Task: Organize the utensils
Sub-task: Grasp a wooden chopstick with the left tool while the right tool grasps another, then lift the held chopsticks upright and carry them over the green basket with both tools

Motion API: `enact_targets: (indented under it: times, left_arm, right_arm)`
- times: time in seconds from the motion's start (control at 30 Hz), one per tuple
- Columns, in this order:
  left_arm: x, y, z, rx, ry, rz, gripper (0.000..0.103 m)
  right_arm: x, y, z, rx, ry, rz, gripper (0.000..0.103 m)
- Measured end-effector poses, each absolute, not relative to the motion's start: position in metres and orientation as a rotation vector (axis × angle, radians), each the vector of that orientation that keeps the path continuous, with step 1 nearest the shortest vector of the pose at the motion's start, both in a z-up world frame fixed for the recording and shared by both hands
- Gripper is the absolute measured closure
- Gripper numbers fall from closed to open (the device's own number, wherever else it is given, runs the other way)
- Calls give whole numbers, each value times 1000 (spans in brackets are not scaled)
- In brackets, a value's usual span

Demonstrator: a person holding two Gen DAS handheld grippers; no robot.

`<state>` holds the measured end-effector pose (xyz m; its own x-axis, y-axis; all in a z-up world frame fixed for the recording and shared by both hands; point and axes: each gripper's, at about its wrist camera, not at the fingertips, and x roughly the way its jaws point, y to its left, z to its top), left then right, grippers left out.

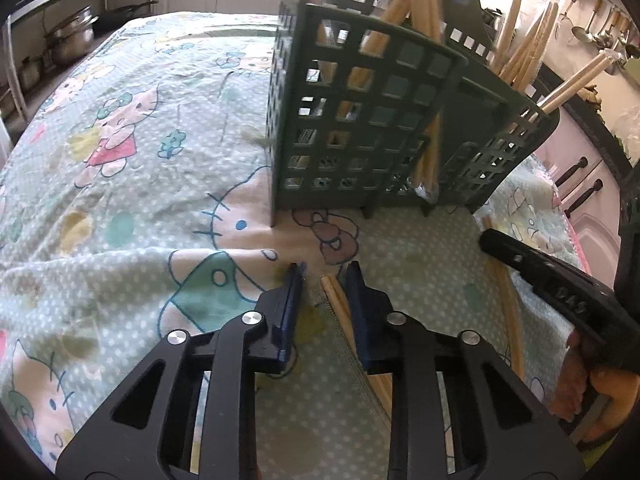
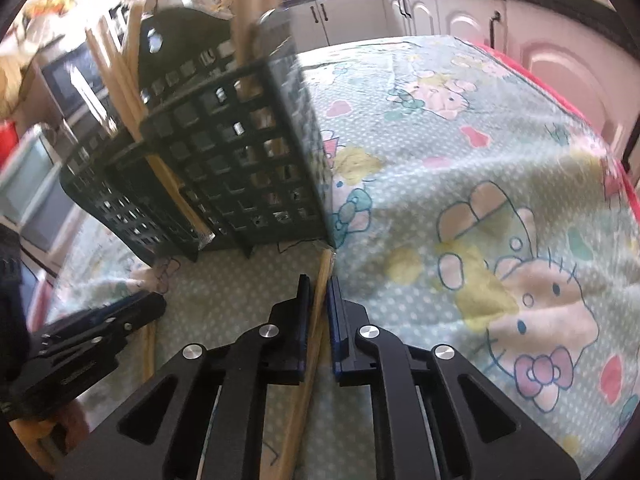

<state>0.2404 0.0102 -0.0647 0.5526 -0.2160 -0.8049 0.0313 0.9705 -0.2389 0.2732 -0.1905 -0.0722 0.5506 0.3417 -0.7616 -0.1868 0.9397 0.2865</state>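
Note:
A dark green lattice utensil holder [image 1: 360, 120] [image 2: 232, 152] stands on the cloth with several wooden chopsticks leaning in it. In the left wrist view my left gripper [image 1: 325, 270] is low over the cloth. A pair of wooden chopsticks [image 1: 334, 292] lies between its blue pads, against the right pad, with a gap to the left one. In the right wrist view my right gripper [image 2: 319, 280] is shut on another chopstick [image 2: 318, 320], whose far end nearly reaches the holder's foot. Each gripper shows at the edge of the other's view: right [image 1: 490, 240], left [image 2: 156, 304].
A cartoon-cat patterned cloth [image 1: 120, 160] covers the table and wrinkles at the near left. Pots [image 1: 72, 40] sit on a shelf beyond the left edge. Ladles [image 1: 592, 28] hang on the right wall. A person's hand [image 1: 576, 376] holds the right gripper. Cabinets [image 2: 420, 12] line the back.

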Motion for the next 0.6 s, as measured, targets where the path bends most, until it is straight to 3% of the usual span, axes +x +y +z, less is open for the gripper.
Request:
enact_targets:
  times: [0.17, 0.33, 0.6]
  left_arm:
    - [231, 24, -65, -230, 976, -155, 89]
    - [221, 42, -62, -308, 973, -175, 99]
    - [199, 65, -25, -348, 875, -212, 100]
  right_arm:
    - [270, -212, -63, 248, 910, 347, 96]
    - [259, -214, -48, 259, 869, 394, 96]
    - [244, -200, -20, 249, 809, 442, 96]
